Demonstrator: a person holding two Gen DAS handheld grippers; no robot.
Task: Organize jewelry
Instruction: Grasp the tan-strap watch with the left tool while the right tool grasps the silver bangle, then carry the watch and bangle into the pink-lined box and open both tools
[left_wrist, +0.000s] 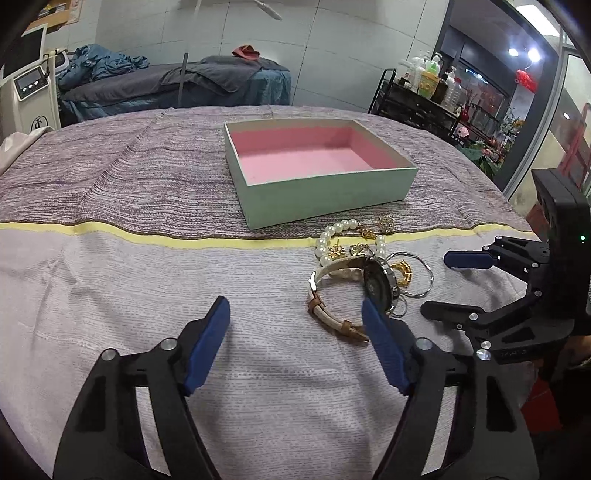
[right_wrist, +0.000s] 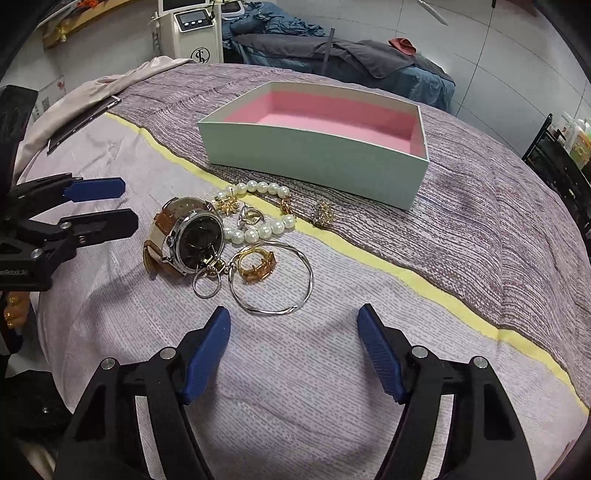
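Observation:
A mint-green box (left_wrist: 325, 192) (right_wrist: 314, 158) with a pink lining stands open and empty on the cloth-covered table. Just in front of it lies a heap of jewelry: a watch (left_wrist: 376, 284) (right_wrist: 195, 236) with a tan strap, a pearl bracelet (left_wrist: 325, 240) (right_wrist: 262, 188), a thin silver bangle (right_wrist: 269, 312), a gold ring (left_wrist: 402, 271) (right_wrist: 256, 264) and small gold earrings (right_wrist: 323, 214). My left gripper (left_wrist: 295, 310) (right_wrist: 129, 205) is open, its right finger close beside the watch. My right gripper (right_wrist: 293, 315) (left_wrist: 437, 282) is open too, just short of the bangle, holding nothing.
The tablecloth has a yellow stripe (right_wrist: 406, 273) between a lilac front part and a darker back part. A dark tablet (right_wrist: 81, 122) lies at the table's left edge. Beyond the table are a treatment bed (left_wrist: 184, 85), a white machine (right_wrist: 192, 33) and a cart of bottles (left_wrist: 417, 99).

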